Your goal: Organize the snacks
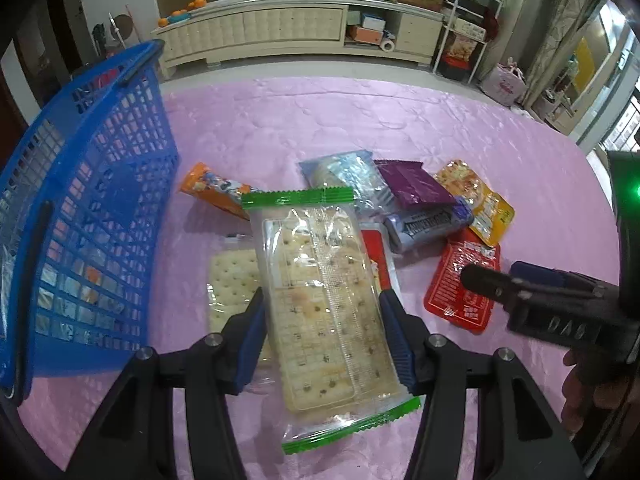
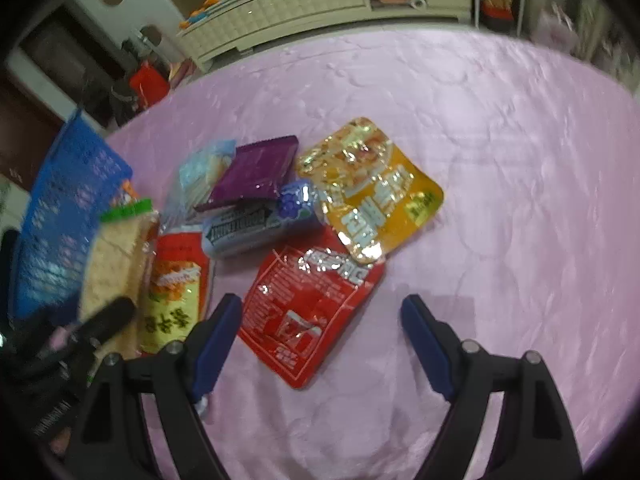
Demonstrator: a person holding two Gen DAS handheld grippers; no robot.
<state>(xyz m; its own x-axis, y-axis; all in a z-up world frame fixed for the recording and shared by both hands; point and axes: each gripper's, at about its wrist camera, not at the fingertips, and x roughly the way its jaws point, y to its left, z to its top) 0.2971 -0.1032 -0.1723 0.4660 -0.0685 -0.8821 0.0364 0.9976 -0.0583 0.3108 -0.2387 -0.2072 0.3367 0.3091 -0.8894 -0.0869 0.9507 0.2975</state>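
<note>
My left gripper (image 1: 322,322) is shut on a clear cracker pack with green ends (image 1: 324,304), held above the pink table; it also shows in the right wrist view (image 2: 114,264). A blue mesh basket (image 1: 80,208) stands to its left. A pile of snacks lies ahead: a red pouch (image 2: 308,304), a yellow pouch (image 2: 372,188), a purple packet (image 2: 256,172), a gum pack (image 2: 256,224) and a pale blue packet (image 2: 200,172). My right gripper (image 2: 322,316) is open and empty, its fingers around the near end of the red pouch.
A second cracker pack (image 1: 232,288) and an orange packet (image 1: 212,188) lie near the basket. A pink quilted cloth (image 2: 500,200) covers the table. A cream cabinet (image 1: 280,28) and a rack stand beyond the far edge.
</note>
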